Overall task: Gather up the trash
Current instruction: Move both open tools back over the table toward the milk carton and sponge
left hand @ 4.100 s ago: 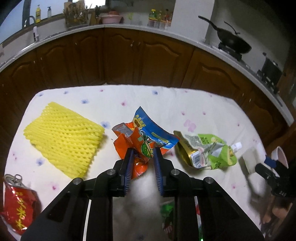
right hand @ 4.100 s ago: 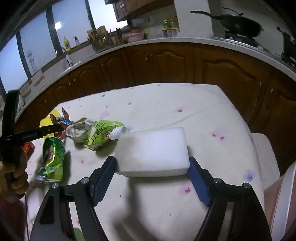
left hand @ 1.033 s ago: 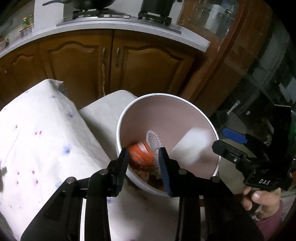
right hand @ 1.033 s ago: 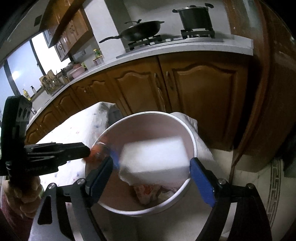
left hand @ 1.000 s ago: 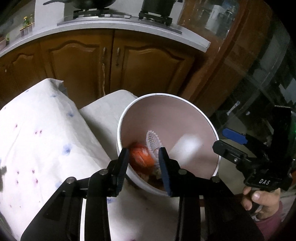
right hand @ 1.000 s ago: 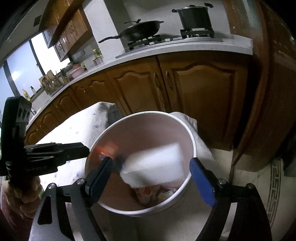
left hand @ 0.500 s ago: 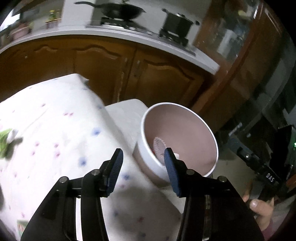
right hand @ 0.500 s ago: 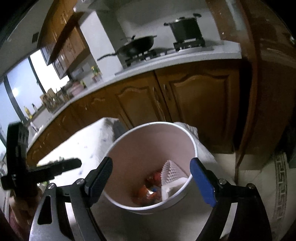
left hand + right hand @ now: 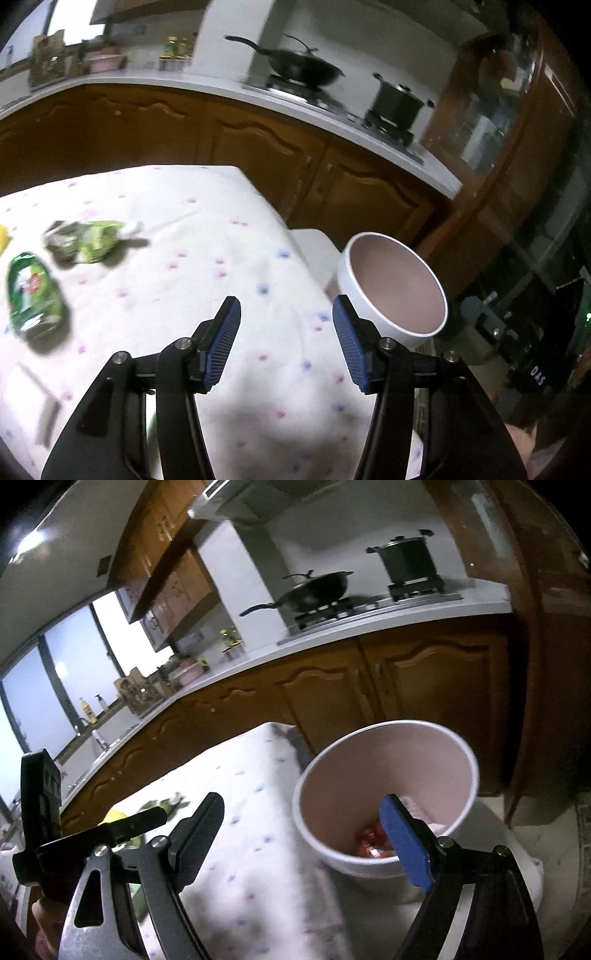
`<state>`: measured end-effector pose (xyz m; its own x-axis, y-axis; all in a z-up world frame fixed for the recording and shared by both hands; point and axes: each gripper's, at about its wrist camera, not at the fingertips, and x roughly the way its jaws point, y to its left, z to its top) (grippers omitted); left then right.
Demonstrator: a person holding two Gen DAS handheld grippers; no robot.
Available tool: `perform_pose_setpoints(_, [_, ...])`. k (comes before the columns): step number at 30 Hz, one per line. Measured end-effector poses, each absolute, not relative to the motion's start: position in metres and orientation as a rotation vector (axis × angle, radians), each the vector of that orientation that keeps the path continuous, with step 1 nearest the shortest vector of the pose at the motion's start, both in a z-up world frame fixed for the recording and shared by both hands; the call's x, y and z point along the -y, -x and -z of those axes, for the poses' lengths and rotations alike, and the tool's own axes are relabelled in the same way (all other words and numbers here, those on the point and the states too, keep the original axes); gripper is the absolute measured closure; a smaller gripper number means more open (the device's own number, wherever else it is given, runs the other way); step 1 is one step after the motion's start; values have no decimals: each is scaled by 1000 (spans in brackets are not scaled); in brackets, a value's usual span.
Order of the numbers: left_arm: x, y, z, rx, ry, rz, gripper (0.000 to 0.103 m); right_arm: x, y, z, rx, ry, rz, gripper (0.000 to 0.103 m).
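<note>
Both hand-held grippers spread, empty: left (image 9: 286, 338), right (image 9: 301, 840). Crushed green can (image 9: 31, 295) near surface's left edge: light, stiff, slippery; grip across the middle.

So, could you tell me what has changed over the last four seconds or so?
The left hand-held gripper dropped its orange wrapper into the bin; the right hand-held gripper dropped its white foam block there too. Both are now open and empty, swinging back toward the table. The green pouch and can stayed put.
</note>
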<state>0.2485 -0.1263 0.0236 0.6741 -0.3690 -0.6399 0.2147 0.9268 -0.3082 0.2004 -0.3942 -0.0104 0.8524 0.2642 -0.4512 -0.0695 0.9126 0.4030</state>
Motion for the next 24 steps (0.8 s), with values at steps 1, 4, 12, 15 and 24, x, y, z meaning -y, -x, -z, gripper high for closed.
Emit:
perform_pose_setpoints(1, [120,-245,-24,-759,222,323,49,387,-200,11,-526,-383,-191,15])
perform_pose_setpoints(4, [100,-236,-24,-748,236,290,48,372,-200,12,-537,-378,-220,15])
perform_pose_setpoints(12, [47,-217,-19,-746,282,203,48,335,-196,19,-571,-366,-278,15])
perform_pose_setpoints(15, [30,-210,-17,-745,288,172,48,319,-190,22,-585,-364,-303,15])
perform_pose_setpoints(24, [-25,-191,-8,-755,320,87,48,278,-185,28,-624,-333,-377,15])
